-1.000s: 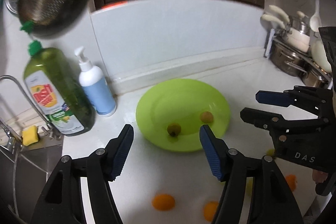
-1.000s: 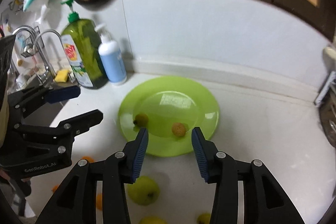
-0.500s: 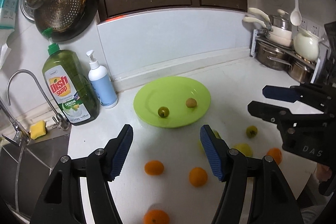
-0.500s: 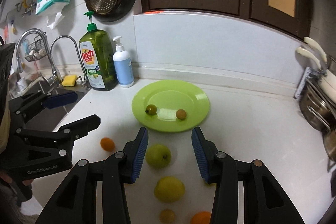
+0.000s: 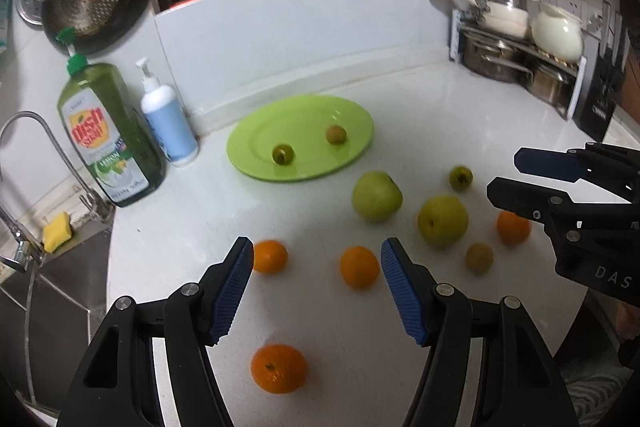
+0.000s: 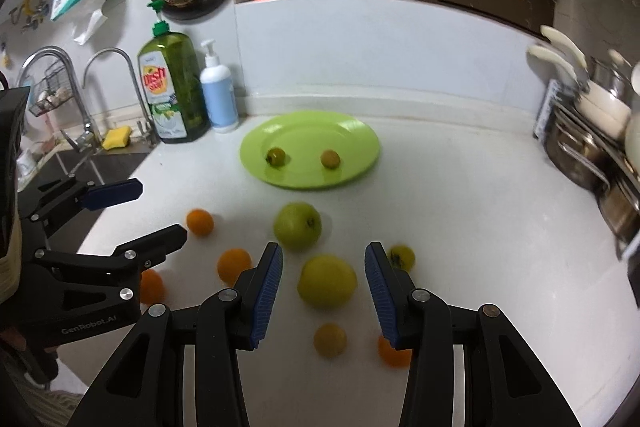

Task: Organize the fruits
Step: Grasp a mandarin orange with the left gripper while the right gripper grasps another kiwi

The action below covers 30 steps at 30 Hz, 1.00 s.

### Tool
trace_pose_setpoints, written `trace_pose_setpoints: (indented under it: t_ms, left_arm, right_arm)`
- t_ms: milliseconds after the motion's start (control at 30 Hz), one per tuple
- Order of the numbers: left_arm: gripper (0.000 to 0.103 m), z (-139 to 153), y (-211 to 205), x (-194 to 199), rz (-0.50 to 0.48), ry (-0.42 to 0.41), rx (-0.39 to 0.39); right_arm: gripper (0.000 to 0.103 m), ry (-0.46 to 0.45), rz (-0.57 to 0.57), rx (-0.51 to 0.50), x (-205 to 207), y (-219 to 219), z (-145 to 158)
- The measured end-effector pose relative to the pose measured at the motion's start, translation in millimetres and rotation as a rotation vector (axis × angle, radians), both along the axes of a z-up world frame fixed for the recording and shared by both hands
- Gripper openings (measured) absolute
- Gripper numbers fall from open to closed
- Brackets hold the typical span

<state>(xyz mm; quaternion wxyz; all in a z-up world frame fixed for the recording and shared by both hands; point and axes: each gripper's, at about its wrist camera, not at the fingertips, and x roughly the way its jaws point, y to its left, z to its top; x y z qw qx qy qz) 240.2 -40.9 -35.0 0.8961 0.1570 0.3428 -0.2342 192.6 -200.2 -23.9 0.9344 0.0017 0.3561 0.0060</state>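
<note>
A lime green plate (image 5: 256, 147) (image 6: 360, 143) lies on the white counter and holds two small fruits, a greenish one (image 5: 283, 153) (image 6: 276, 156) and a brownish one (image 5: 335, 134) (image 6: 330, 159). In front of it lie two green apples (image 5: 376, 195) (image 5: 442, 221), several oranges (image 5: 359, 266) (image 5: 270, 256) and small fruits. My left gripper (image 5: 317, 283) hangs open above the oranges, empty. My right gripper (image 6: 323, 285) is open above a yellow-green apple (image 6: 327, 281), holding nothing.
A green dish soap bottle (image 5: 106, 135) and a white pump bottle (image 5: 169, 123) stand left of the plate. The sink, tap (image 5: 36, 163) and yellow sponge (image 5: 57, 234) are further left. Pots on a rack (image 5: 516, 63) fill the right back corner.
Both grippers have pulled back from the plate toward the counter's front. The loose fruit in front of the plate has come into view beneath them. Both openings look unchanged.
</note>
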Motion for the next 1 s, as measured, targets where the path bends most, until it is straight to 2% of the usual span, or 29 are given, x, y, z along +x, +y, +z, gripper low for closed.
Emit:
trace_pose_setpoints:
  t_ms: [400, 1000]
  left_arm:
    - [0.065, -30, -13, 0, -0.082, 0.05, 0.061]
    - [0.049, -56, -34, 26, -0.119, 0.147, 0.08]
  right_arm:
    - [0.044, 0.121, -0.074, 0.081, -16, -1, -41]
    - [0.043, 0.208, -0.149, 0.14, -6, -13, -70]
